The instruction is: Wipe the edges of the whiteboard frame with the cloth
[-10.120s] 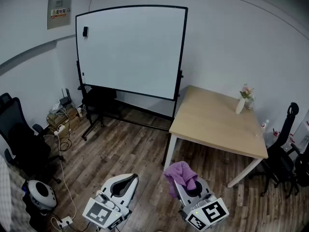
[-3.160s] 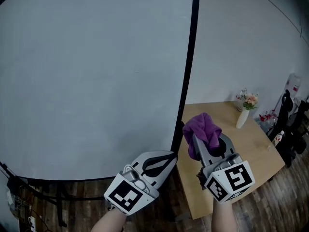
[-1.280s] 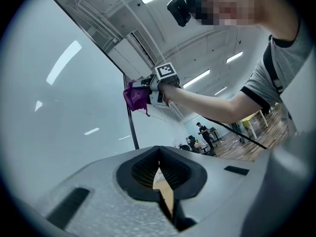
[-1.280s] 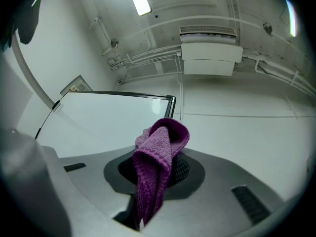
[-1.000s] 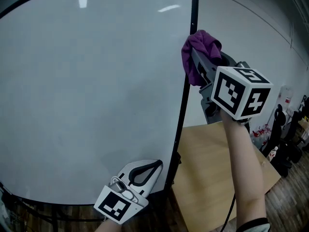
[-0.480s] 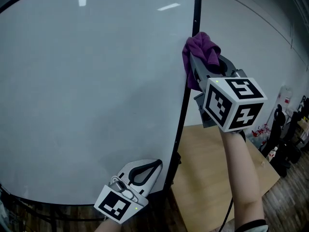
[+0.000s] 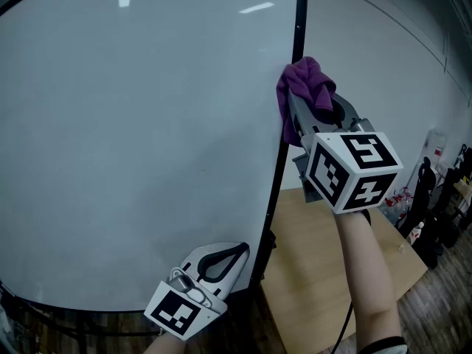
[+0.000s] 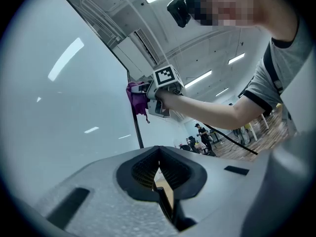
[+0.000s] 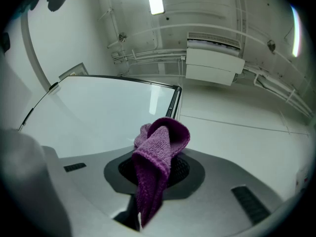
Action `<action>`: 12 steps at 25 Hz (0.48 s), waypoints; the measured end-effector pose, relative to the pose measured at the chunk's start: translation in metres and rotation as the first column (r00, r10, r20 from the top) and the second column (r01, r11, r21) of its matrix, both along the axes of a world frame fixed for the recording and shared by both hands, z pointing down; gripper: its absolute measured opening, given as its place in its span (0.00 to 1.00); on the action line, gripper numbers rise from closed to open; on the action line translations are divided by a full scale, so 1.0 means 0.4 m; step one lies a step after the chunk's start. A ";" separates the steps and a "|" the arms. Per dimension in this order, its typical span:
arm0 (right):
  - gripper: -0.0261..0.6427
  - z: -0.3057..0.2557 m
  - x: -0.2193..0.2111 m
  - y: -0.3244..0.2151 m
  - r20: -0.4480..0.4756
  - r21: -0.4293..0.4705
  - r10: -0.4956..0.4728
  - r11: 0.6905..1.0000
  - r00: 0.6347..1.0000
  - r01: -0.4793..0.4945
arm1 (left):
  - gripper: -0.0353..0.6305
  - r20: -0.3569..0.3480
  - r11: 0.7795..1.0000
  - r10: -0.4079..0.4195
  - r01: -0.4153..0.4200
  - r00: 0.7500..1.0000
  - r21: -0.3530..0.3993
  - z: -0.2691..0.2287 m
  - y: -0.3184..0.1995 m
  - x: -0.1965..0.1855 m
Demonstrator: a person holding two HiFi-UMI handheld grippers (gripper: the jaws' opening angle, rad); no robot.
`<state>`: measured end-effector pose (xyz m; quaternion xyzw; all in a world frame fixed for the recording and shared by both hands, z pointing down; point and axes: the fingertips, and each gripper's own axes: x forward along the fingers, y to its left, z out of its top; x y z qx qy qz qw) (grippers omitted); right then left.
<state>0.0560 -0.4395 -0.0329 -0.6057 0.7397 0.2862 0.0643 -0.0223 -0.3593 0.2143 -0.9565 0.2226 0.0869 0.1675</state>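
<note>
Cloth (image 7: 306, 87), pinched in our right gripper (image 7: 316, 113), meets the whiteboard frame (image 7: 274, 198) at one o'clock; our left gripper (image 7: 234, 251) rests pressed together, empty.

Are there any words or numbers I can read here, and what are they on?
None can be read.
Whiteboard: blank.
Cloth: plain purple.
Cubes on the left gripper and right gripper: black-and-white square patterns, not letters.
Wall box: anything on it is too small to read.
</note>
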 end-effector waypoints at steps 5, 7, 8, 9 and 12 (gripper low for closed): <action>0.14 0.023 0.007 0.000 0.017 -0.002 -0.003 1.000 1.000 0.003 | 0.08 -0.002 1.000 -0.001 0.001 1.000 -0.006 0.010 0.004 0.005; 0.14 0.032 0.007 -0.002 0.019 -0.005 -0.003 1.000 1.000 0.004 | 0.08 -0.001 1.000 -0.004 0.004 1.000 -0.004 0.011 0.006 0.003; 0.14 0.037 0.006 -0.002 0.020 -0.007 -0.005 1.000 1.000 0.005 | 0.08 -0.001 1.000 -0.006 0.006 1.000 -0.002 0.011 0.007 0.002; 0.14 0.041 0.006 -0.002 0.022 -0.009 -0.007 1.000 1.000 0.007 | 0.08 0.000 1.000 -0.010 0.010 1.000 -0.001 0.012 0.008 0.000; 0.14 0.058 0.006 0.001 0.031 -0.016 -0.015 1.000 0.999 0.016 | 0.08 0.001 1.000 -0.019 0.019 1.000 0.001 0.018 0.015 -0.004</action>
